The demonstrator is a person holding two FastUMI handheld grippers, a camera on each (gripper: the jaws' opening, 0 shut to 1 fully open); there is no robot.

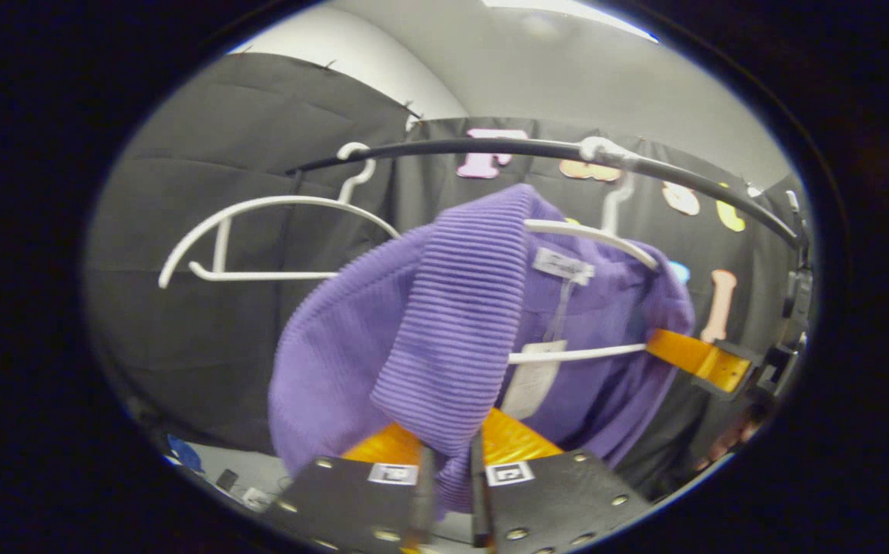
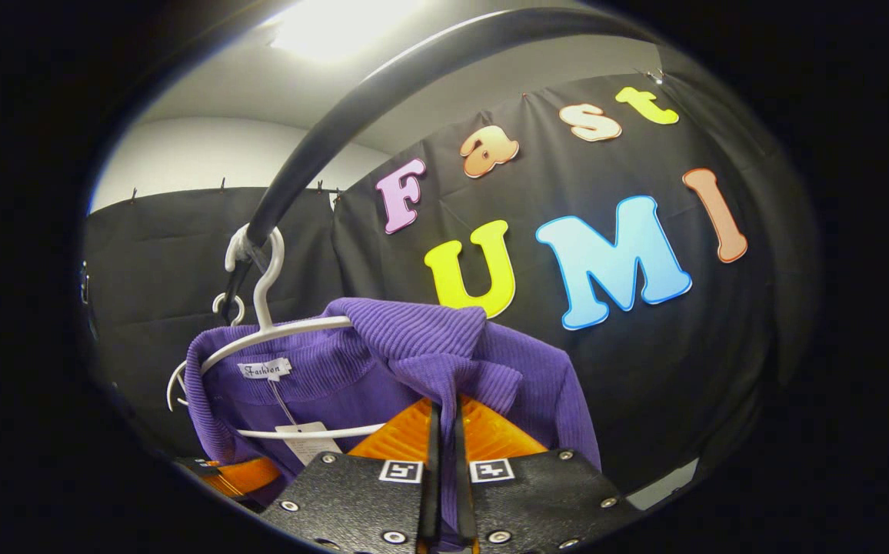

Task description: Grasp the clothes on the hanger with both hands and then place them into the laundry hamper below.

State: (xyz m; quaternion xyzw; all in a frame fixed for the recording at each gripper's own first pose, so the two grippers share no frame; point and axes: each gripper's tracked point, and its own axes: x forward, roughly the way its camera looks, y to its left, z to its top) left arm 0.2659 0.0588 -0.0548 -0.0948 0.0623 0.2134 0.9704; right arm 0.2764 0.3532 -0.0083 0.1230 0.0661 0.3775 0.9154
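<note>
Closest in the left gripper view, the left gripper [image 1: 451, 469] has its fingers nearly closed, pinching a fold of a purple ribbed sweater [image 1: 452, 331] at one shoulder. In the right gripper view, the right gripper [image 2: 443, 454] is likewise clamped tight on the sweater's other shoulder, with cloth bunched between its fingers. The same gripper shows again at the far side of the left gripper view. Just beyond both grips, the sweater hangs partly pulled up and off a white hanger [image 1: 591, 238], whose hook sits on a black rail [image 1: 491, 148]; a paper tag dangles inside the collar. A second, bare white hanger [image 1: 260, 238] hangs farther along the rail. Behind everything is the dark cloth wall. The step in hand appears to be lifting the sweater free of its hanger. To do it well, both hands should probably rise together and draw the shoulders clear of the hanger's arms before lowering, so nothing snags. The hamper is presumably below.
</note>
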